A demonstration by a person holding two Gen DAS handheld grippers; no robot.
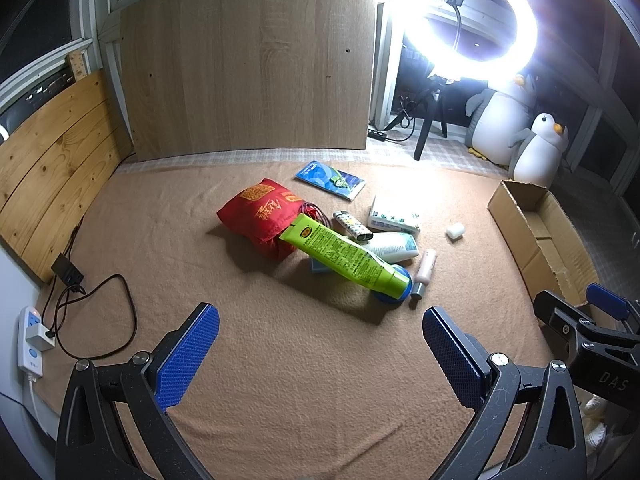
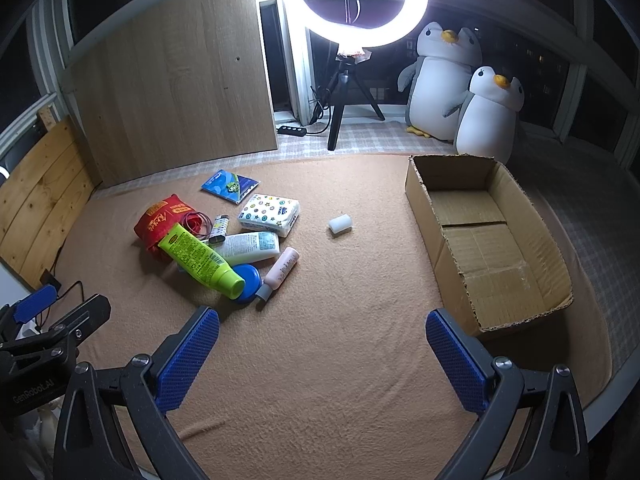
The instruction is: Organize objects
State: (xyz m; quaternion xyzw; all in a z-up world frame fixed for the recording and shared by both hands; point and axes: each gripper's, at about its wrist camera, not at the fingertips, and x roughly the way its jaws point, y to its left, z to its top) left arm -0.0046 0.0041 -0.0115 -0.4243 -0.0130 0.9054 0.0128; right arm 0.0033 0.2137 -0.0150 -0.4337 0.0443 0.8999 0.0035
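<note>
- Tan blanket [image 2: 340, 360] covers the work surface; all items lie on it.
- Ring light [image 2: 362, 4] on a tripod glares behind; two plush penguins [image 2: 472, 92] stand beside it.
- Cardboard box [image 2: 504, 256], flaps open, lies right of the pile, well apart from it and near the right hand-held gripper's right finger.
- Left hand-held gripper [image 1: 320, 356]: jaws spread wide, holding nothing, low over bare blanket, pile straight ahead. "DAS" reads on the other tool's body at the right edge of the left wrist view.
- Right hand-held gripper [image 2: 322, 358]: jaws spread, nothing held, pile ahead-left, box ahead-right. "GenRobot.AI" reads on the neighbouring tool at lower left.
- Red pouch [image 1: 260, 216], gold Chinese characters, not legible.
- Green tube [image 1: 348, 258] leans from the pouch across a blue round lid [image 2: 248, 278]; print too small to read.
- White tube [image 2: 250, 246] lies behind the green one, touching it.
- Tissue pack [image 2: 270, 208], star and circle pattern, blue logo unreadable.
- Blue packet [image 2: 230, 185] lies farthest back.
- Pink bottle [image 2: 282, 272], grey cap, just beside the lid.
- Lighter [image 1: 352, 225] between pouch and tissue pack.
- Small white cylinder [image 2: 340, 224] lies alone between pile and box.
</note>
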